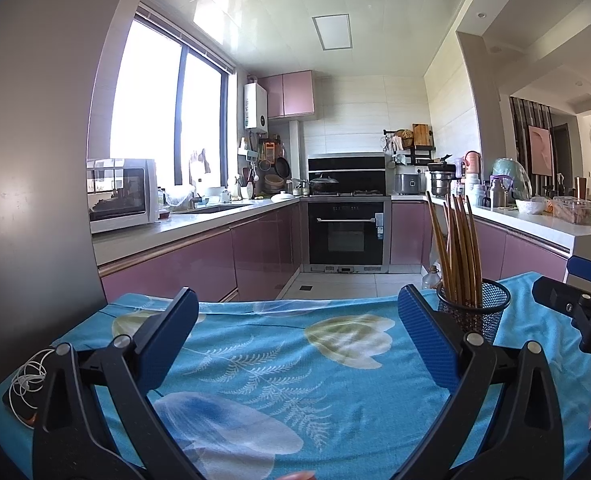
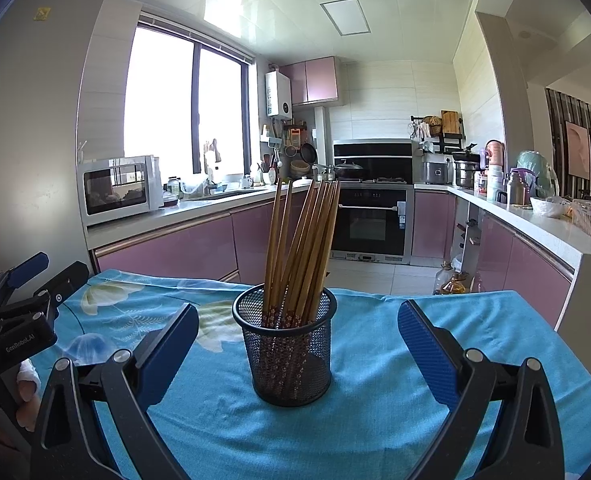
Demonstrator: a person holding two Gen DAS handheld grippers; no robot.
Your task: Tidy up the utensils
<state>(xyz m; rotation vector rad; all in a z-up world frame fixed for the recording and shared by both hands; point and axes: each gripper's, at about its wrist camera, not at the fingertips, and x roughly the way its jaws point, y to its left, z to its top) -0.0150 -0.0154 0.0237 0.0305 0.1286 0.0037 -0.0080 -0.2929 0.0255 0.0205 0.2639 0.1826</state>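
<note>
Step in hand: you appear to be at or near the end of organizing; every utensil in view already stands in the holder, and nothing loose shows on the cloth.
Utensils: the bundle of brown wooden chopsticks with patterned lower ends (image 2: 300, 248) stands upright, fanned and leaning slightly right, inside the black wire-mesh cylindrical cup (image 2: 287, 344).
Cup position: it sits on the blue flower-printed cloth covering the surface (image 2: 375, 380), toward the far right of the cloth in the left wrist view, centred ahead of your right tool.
Right gripper (image 2: 297, 350): jaws spread wide, one on either side of the cup with clear gaps; they touch nothing and hold nothing.
Left gripper (image 1: 297, 344): jaws also spread wide over bare cloth, empty, with the cup just beyond the right jaw.
Next move: judging by this, either draw both tools back, or, if the cup needs shifting, close your right jaws evenly on its mesh wall without tipping the tall sticks.
Other item: a coiled white earphone cable (image 1: 29, 380) lies at the near left edge.
</note>
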